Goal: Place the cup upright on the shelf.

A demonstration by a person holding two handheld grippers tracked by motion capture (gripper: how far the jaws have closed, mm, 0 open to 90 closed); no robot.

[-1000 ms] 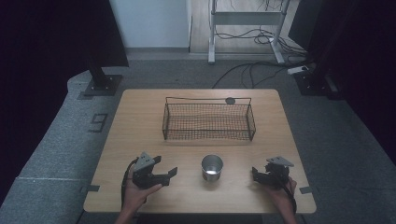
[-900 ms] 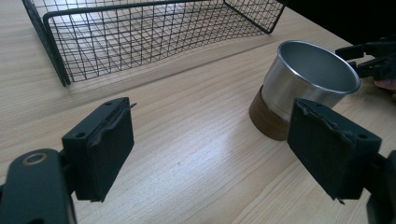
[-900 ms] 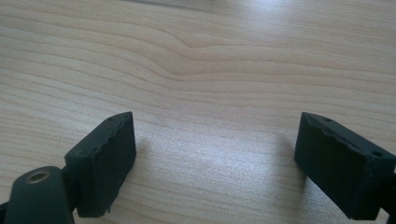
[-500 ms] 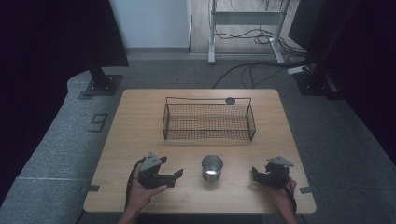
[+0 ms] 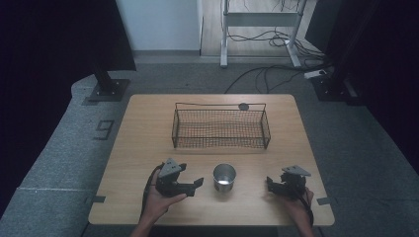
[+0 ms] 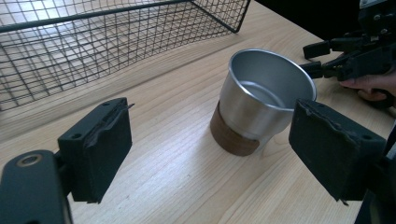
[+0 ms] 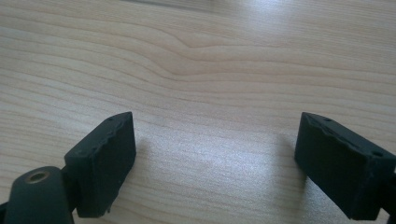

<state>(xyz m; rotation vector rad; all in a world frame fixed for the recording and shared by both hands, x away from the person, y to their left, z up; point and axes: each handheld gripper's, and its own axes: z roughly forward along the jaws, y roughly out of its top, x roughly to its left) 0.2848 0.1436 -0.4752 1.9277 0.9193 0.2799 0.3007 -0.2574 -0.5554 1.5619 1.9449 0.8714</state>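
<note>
Pale wood grain is running across the tabletop (image 5: pixel 148 128), which is standing on grey carpet in a dim room, with a white wall, a metal frame and loose cables lying beyond its far edge and dark curtains hanging to either side. A wire basket (image 5: pixel 220 129) is sitting near the far edge, about midway between the side edges, and a metal cup (image 5: pixel 224 177) is standing upright near the near edge, between the two hands and apart from both. The left gripper (image 5: pixel 197 183) is pointing toward the cup from its left, close but not touching, and its jaws have just been opening; they are gaping apart with nothing between them. The right gripper (image 5: pixel 270 183) is resting near the near right corner, its jaws also standing apart on nothing. The left gripper view is bringing out what the high view is missing: the cup (image 6: pixel 261 100) is showing a brown band around its base and a hollow, shiny inside, the basket (image 6: pixel 107 42) is rising behind it, and the other gripper (image 6: pixel 327 58) is waiting farther off in a hand. The right gripper view is looking flat onto bare wood (image 7: pixel 201 74) between its pads. Open board is lying between cup and basket, and wide strips are running along both side edges.
</note>
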